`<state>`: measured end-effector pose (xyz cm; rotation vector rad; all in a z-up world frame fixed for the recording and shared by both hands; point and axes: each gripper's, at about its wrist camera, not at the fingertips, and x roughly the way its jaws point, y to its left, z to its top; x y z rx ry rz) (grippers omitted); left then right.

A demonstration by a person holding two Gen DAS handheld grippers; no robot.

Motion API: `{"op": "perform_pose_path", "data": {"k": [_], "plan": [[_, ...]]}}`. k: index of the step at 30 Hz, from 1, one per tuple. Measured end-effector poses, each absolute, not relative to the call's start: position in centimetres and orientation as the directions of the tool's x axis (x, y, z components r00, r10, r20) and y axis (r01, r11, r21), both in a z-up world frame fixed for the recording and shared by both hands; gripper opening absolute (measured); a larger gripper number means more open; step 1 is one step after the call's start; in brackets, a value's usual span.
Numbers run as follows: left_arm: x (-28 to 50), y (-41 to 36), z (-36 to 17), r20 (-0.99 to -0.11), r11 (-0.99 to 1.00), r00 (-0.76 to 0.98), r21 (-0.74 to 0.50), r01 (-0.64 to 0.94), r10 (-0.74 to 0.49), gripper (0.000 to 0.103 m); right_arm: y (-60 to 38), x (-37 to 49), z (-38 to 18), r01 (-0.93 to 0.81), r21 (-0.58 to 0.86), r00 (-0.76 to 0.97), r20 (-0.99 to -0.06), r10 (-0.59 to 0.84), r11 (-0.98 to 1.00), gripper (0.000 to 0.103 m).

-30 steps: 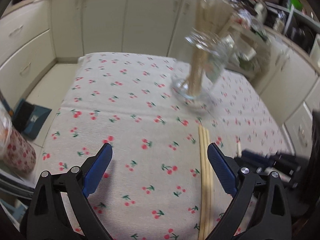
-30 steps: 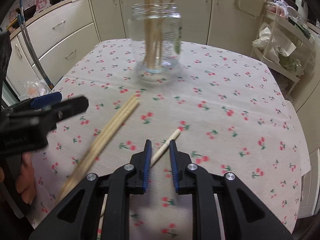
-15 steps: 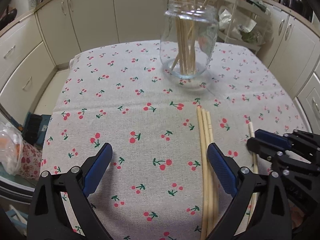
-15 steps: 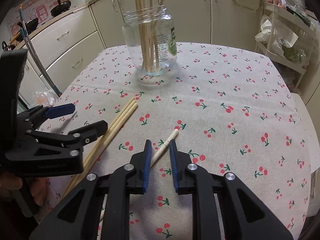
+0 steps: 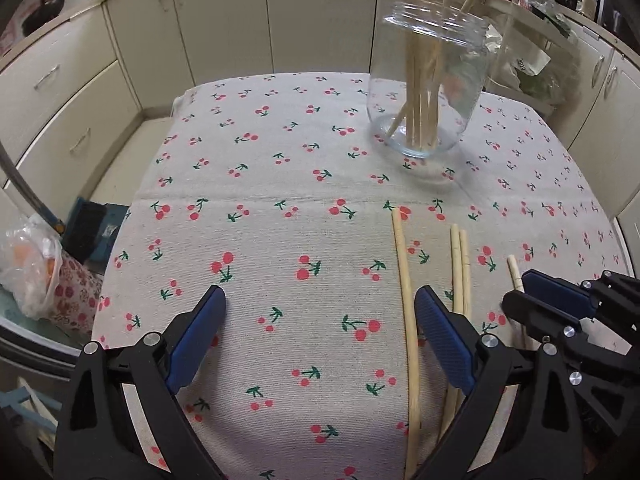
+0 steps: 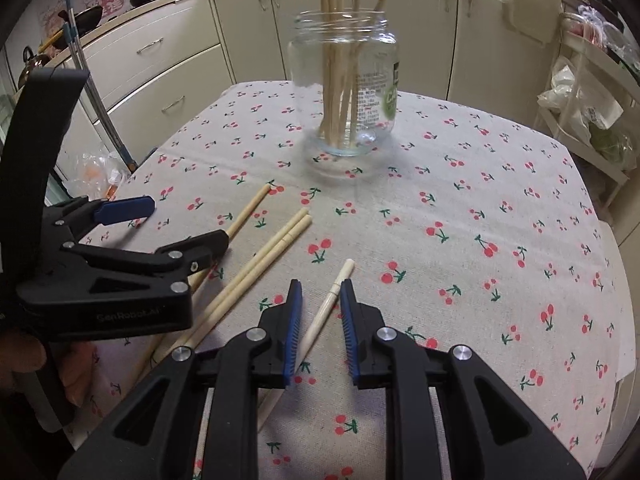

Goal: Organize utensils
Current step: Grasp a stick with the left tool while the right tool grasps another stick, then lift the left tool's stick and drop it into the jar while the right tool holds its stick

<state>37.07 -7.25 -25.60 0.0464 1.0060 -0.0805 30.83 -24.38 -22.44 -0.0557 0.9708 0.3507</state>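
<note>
Step in hand: you are picking up loose chopsticks. Your right gripper [image 6: 320, 320] straddles the pale wooden chopstick [image 6: 325, 312], jaws parted, not yet closed. Your left gripper [image 5: 320, 336] gapes wide and empty beside three more bamboo chopsticks [image 5: 404, 280]. Next: close, lift, drop into the clear glass jar [image 6: 344, 84] standing farther back on the cherry-print tablecloth [image 6: 480, 200]. Cream kitchen cabinets [image 5: 200, 40] behind.

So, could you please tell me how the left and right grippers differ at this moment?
The left gripper is spread wide, while the right gripper is only narrowly open. The left straddles a tan chopstick near one finger; the right straddles a paler chopstick centrally. Both hang low over the cherry tablecloth, gripping nothing.
</note>
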Motion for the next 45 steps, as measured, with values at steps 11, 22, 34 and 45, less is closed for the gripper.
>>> {"op": "perform_pose_path", "data": {"k": [11,22,34,45], "plan": [[38.4,-9.6,-25.5,-0.831,0.987,0.552,0.019,0.157,-0.072,0.069,-25.2,29.9,-22.6,-0.263,0.052,0.540,-0.819,0.192,0.963,0.019],[38.5,-10.2,-25.3,-0.816,0.978,0.570,0.026,0.206,-0.098,0.035,-25.6,30.3,-22.6,-0.273,0.096,0.514,-0.827,0.230,0.957,0.015],[39.0,-10.4,-25.1,-0.836,0.972,0.529,-0.024,0.232,-0.147,0.013,-24.9,30.2,-22.7,-0.254,0.055,0.524,-0.832,0.185,0.966,0.012],[38.6,-8.5,-24.6,-0.805,0.959,0.529,-0.167,0.231,-0.268,0.005,-26.2,30.3,-22.6,-0.212,0.147,0.522,-0.819,0.239,0.966,0.006]]}}
